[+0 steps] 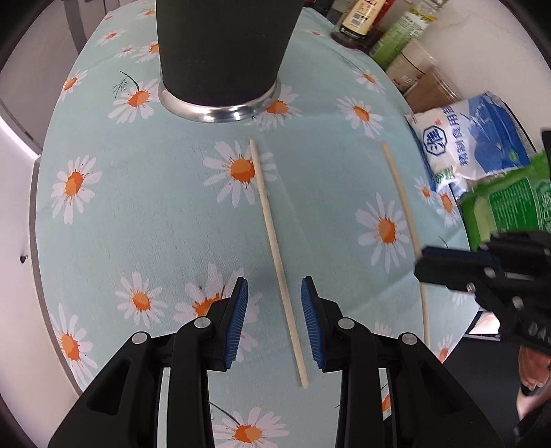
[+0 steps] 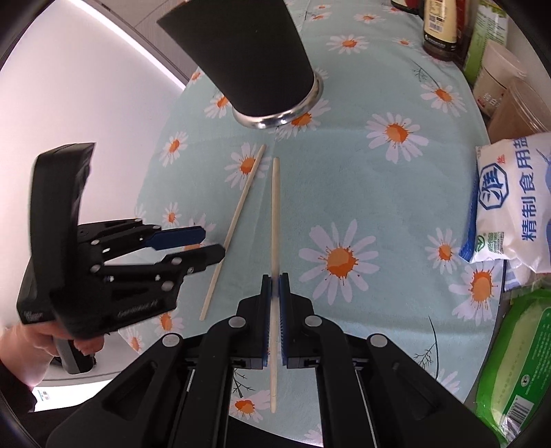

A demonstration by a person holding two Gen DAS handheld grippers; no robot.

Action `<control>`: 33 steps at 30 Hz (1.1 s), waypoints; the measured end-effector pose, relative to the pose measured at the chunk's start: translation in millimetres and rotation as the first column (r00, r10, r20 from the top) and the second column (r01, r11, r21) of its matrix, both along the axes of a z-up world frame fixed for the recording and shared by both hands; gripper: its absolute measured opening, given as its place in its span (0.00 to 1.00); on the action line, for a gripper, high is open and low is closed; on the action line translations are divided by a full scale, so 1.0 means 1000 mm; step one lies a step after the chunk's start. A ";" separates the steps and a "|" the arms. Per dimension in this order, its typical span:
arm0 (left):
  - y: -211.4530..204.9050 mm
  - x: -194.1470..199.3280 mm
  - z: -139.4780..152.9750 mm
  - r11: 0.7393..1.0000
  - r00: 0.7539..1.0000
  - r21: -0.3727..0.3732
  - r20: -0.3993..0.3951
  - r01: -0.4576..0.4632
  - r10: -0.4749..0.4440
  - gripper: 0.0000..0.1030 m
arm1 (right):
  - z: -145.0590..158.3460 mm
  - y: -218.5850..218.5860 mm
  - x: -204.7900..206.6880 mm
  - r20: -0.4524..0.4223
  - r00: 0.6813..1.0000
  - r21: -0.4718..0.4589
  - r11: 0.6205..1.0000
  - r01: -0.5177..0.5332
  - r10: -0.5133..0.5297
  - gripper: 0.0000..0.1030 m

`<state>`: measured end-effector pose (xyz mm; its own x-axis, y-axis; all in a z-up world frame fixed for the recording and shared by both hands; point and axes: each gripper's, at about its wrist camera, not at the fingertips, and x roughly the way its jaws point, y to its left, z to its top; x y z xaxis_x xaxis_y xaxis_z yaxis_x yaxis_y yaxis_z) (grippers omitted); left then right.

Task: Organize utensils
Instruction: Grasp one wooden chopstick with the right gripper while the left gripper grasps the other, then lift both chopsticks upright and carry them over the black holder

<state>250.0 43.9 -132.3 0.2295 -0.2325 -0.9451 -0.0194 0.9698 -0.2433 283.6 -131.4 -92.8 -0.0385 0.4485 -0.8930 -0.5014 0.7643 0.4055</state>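
A tall black cup (image 1: 220, 51) (image 2: 248, 51) with a shiny metal foot stands at the far side of the daisy tablecloth (image 1: 137, 206). One pale wooden chopstick (image 1: 275, 255) (image 2: 237, 220) lies flat on the cloth, and my left gripper (image 1: 273, 286) (image 2: 213, 244) hangs open over its near half, blue pads well apart on either side of it. A second chopstick (image 2: 274, 206) (image 1: 401, 196) runs forward from my right gripper (image 2: 275, 281) (image 1: 423, 258), which is shut on it near the middle. Its near end sticks out behind the pads.
Along the right edge sit a blue-and-white salt bag (image 1: 475, 138) (image 2: 509, 200), a green packet (image 1: 509, 206) (image 2: 509, 362), a dark sauce bottle (image 1: 361, 20) (image 2: 440, 27) and plastic jars (image 2: 499, 75). The table edge curves along the left (image 1: 34, 206). A hand (image 2: 27, 348) holds the left gripper.
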 end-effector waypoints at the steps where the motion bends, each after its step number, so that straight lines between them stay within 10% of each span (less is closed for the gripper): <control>1: -0.002 0.005 0.000 1.000 1.000 0.004 -0.014 0.003 -0.003 0.29 | 0.002 -0.005 0.000 -0.022 1.000 0.036 0.999 0.004 -0.003 0.05; 15: -0.026 0.037 -0.007 0.994 0.993 0.110 -0.116 0.008 0.005 0.04 | 0.015 -0.025 0.000 0.008 0.999 0.092 0.995 0.040 -0.041 0.05; 33: 0.000 0.019 -0.004 0.996 0.995 0.035 -0.035 -0.088 0.089 0.03 | -0.001 -0.012 0.019 -0.051 0.999 0.081 0.997 0.010 -0.006 0.05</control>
